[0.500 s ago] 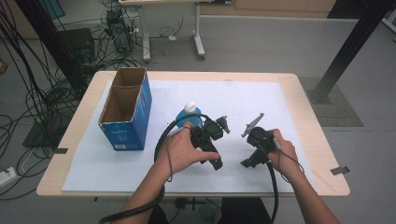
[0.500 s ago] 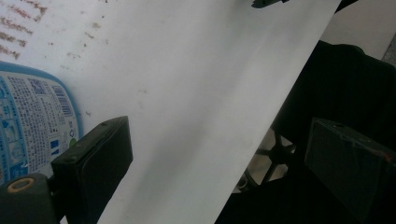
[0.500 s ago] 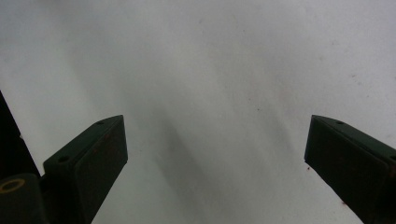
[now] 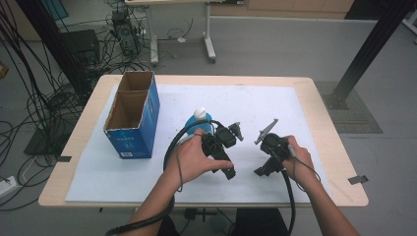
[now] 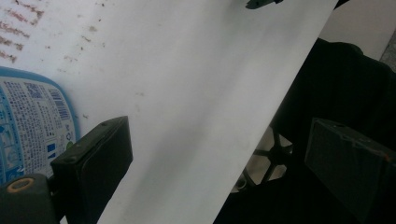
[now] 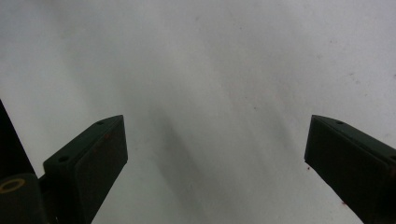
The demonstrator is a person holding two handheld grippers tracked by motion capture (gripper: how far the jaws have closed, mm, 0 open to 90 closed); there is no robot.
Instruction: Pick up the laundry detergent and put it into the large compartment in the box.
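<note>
A blue bottle with a white cap point(image 4: 199, 119) lies on the white sheet point(image 4: 255, 103) near the table's middle. My left gripper point(image 4: 222, 150) is held just in front of it, low over the sheet. In the left gripper view its jaws stand wide apart, so the left gripper point(image 5: 217, 135) is open and empty, with the bottle's printed label point(image 5: 30, 128) beside the left jaw. My right gripper point(image 4: 269, 156) hovers to the right, a hand's width from the left one. The right gripper point(image 6: 215, 123) is open over bare white sheet.
An open blue cardboard box point(image 4: 132, 115) with two compartments stands at the table's left. The sheet's near edge point(image 5: 261, 140) runs close by the left gripper, with dark clothing and a chair base beyond. Cables trail off the front edge.
</note>
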